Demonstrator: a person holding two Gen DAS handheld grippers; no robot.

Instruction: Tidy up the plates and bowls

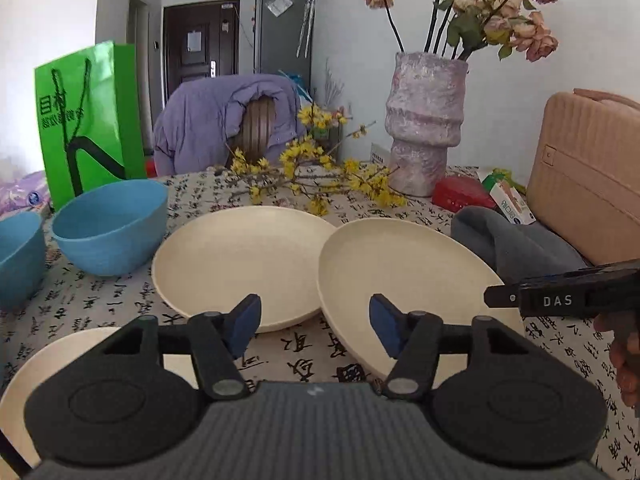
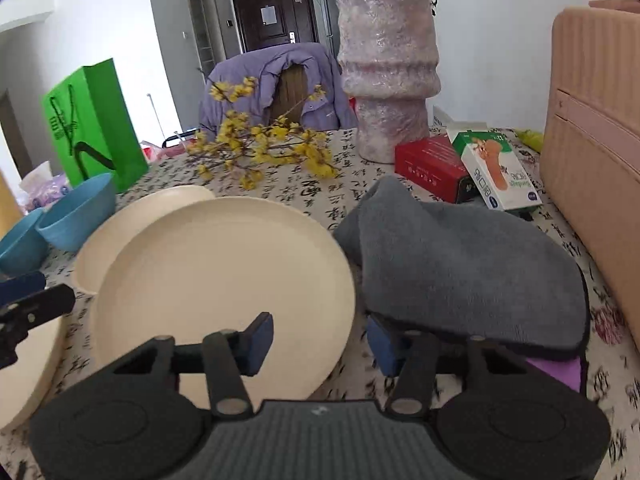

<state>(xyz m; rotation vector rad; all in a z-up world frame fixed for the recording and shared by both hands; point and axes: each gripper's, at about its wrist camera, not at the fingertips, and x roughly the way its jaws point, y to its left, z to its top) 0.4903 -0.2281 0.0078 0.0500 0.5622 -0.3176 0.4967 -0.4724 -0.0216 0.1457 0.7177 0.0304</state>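
Both tongs stand wide, nothing between the pads. Left gripper [image 1: 315,326] hovers over the calligraphy-print tablecloth [image 1: 304,350], its gap lined up on the seam where two cream plates meet. Right gripper [image 2: 320,342] sits low at the near plate's right edge: left pad over the plate surface, right pad tucked against the underside of the grey towel [image 2: 460,256]. Whether that pad touches the towel can't be told.

Plates: the right-hand plate [image 1: 400,280] is tilted, with its left rim riding up on the rim of the middle plate [image 1: 236,264], which lies flat. From the right wrist view the same tilted plate [image 2: 224,280] overlaps the one behind it [image 2: 132,220]. A third plate [image 1: 60,364] lies near-left, partly hidden under the left gripper body.

Bowls: two blue ones, upright, side by side on the left of the table – nearer-centre bowl [image 1: 110,228], second bowl [image 1: 20,258] at frame edge. Apart from each other, not stacked.

Rest: green paper bag [image 1: 90,116] behind the bowls, yellow flower branches [image 1: 320,172] lying on the cloth, pink-grey vase [image 1: 426,120] with dried roses, red box [image 2: 434,168], white-green carton [image 2: 498,172] leaning on it, peach case [image 2: 596,128] far right.
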